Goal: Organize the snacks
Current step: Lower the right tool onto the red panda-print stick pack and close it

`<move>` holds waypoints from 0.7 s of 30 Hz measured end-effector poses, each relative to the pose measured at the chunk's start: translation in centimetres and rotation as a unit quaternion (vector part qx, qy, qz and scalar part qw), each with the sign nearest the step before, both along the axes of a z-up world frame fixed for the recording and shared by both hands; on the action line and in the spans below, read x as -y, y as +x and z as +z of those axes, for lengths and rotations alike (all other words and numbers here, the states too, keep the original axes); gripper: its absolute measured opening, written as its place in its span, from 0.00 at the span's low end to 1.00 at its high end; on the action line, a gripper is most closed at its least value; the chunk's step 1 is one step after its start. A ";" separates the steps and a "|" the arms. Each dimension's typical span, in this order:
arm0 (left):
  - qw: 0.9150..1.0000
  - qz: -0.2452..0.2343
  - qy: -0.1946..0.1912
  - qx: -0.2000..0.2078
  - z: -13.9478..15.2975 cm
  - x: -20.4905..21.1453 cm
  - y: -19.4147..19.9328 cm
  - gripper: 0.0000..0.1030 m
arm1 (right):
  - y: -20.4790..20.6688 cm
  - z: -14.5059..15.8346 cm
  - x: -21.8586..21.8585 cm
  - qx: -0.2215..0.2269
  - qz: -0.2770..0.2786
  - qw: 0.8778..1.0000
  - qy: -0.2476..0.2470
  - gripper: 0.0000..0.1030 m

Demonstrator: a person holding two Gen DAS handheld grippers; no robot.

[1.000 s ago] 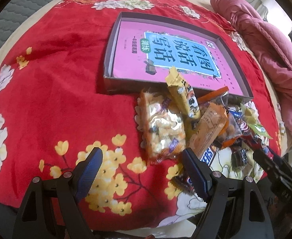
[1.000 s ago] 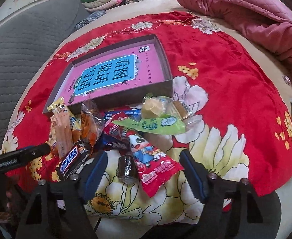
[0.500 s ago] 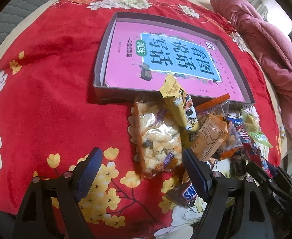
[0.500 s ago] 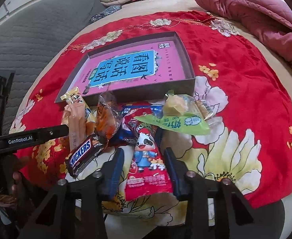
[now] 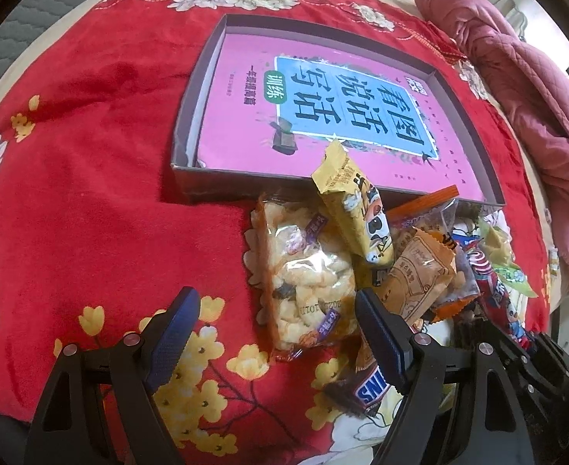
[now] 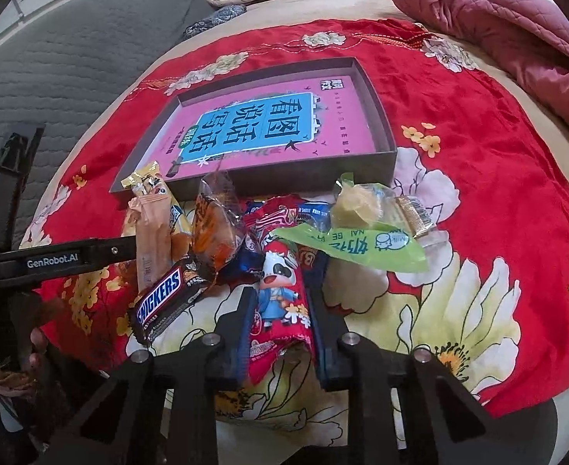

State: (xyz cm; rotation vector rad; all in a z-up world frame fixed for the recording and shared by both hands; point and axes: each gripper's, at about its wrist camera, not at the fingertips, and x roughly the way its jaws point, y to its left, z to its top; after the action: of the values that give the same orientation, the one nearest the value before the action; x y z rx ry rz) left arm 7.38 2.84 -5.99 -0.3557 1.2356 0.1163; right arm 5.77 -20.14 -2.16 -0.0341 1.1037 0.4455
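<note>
Now we see our right tongs [image 6: 280, 310] have just been closing and clench the red snack packet [image 6: 280, 302] at lower centre; our left tongs [image 5: 273, 325] stay released.

Heaped against the near wall of the box [image 6: 377, 159], on red floral cloth: snacks. Red cow-print packet [image 6: 280, 302] lengthwise at the near edge, pinched and buckled. Snickers [image 6: 164, 302] slanted just left of it. Green pouch [image 6: 362, 248] flat to the right. Clear puff bag [image 5: 304, 283] leftmost; yellow bar [image 5: 354, 209] propped on the box wall.
</note>
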 end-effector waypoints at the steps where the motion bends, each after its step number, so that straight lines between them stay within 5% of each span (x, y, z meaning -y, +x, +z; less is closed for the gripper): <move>1: 1.000 -0.001 0.002 -0.001 -0.1 0.1 0.1 0.81 | 0.0 0.0 0.0 0.000 0.000 1.000 0.001 0.24; 12: 1.000 -0.006 0.022 -0.012 -1.4 1.0 1.6 0.80 | 0.2 -0.2 0.1 -0.005 0.003 1.000 0.023 0.18; 15: 1.000 -0.002 0.007 -0.006 -1.5 0.7 1.6 0.73 | 0.1 0.0 0.3 -0.002 0.005 0.999 0.034 0.18; 18: 1.000 -0.014 -0.008 0.003 -1.3 1.1 1.4 0.54 | 0.0 0.1 0.5 0.000 0.004 0.999 0.042 0.18; 21: 1.000 -0.022 0.002 0.009 -1.1 1.7 1.2 0.52 | 0.1 0.2 0.6 0.001 0.002 0.999 0.048 0.18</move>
State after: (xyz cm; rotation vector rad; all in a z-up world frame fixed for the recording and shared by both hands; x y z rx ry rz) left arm 8.61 1.10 -7.10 -0.3247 1.2238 0.0767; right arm 5.85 -20.70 -1.95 0.0478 1.0796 0.5004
